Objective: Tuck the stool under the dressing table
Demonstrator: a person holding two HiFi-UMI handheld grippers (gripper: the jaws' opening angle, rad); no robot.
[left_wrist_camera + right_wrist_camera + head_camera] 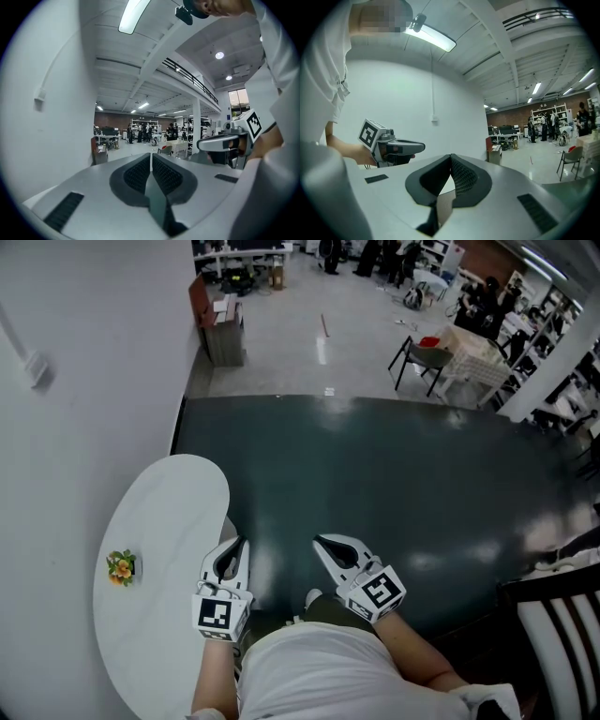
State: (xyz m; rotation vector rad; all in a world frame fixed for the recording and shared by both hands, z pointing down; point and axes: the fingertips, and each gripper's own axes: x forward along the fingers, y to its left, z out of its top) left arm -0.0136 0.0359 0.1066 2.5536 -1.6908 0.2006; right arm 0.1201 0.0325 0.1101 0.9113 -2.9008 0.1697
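The oblong dressing table (169, 521) runs lengthwise along the wall (75, 334) at left. The left gripper (234, 547) and right gripper (323, 546) each have their jaws pressed together, with nothing between them.

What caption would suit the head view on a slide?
Left gripper and right gripper, both shut and empty, beside a white table bearing small flowers.

We see the white dressing table (169, 549) from above as a smooth, glossy top with a rounded, oval outline. It stands at the left of the head view with its long edge close along the white wall (84, 381) and its curved free edge over the dark green floor covering (375, 484). Its surface is almost bare, with only a small bunch of orange and yellow flowers (121, 567) near the wall side. Its legs are hidden beneath the top.
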